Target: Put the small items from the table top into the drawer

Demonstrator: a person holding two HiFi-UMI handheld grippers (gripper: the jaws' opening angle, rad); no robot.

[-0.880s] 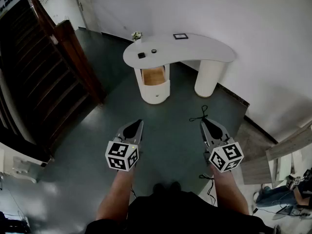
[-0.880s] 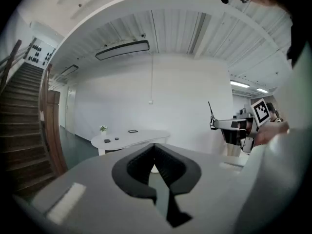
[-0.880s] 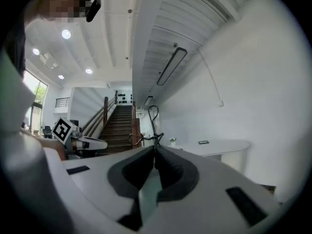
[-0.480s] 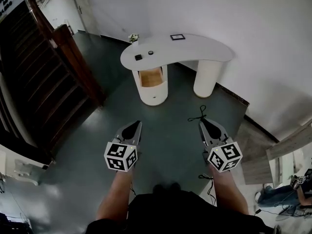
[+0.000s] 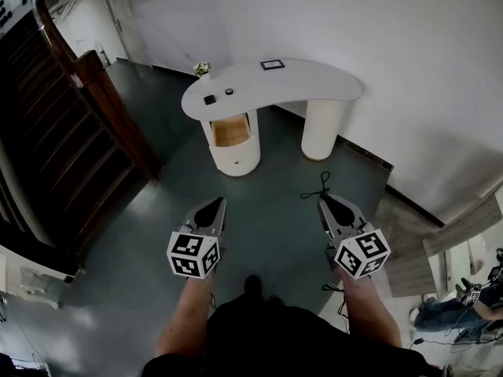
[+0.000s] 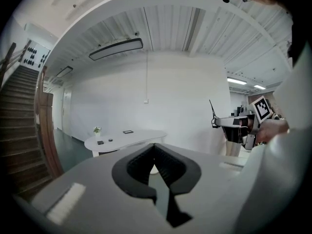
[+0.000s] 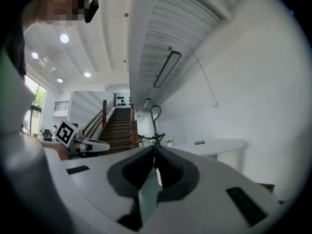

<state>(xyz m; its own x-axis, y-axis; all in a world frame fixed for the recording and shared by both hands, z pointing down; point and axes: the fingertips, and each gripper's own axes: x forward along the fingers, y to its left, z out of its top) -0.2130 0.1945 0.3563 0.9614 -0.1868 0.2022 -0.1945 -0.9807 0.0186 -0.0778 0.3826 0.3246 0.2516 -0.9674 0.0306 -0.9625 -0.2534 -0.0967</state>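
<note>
Head view. Left tool (image 5: 213, 205): jaws together, nothing held, poised over the green floor (image 5: 267, 210). Right tool (image 5: 325, 202): likewise closed and empty, level with the left. White curved worktop (image 5: 314, 81): against the far wall, well apart from both tools. Black square item (image 5: 210, 99) and small round item (image 5: 229, 92): on the worktop's left end, near each other but not touching. Drawer (image 5: 232, 132): pulled open in the pedestal below them.

Left gripper view. Jaws met tip to tip, nothing between; worktop and both items lay far ahead.

Right gripper view. Jaws met at the tips, gripping nothing; worktop stood distant at right.
</note>
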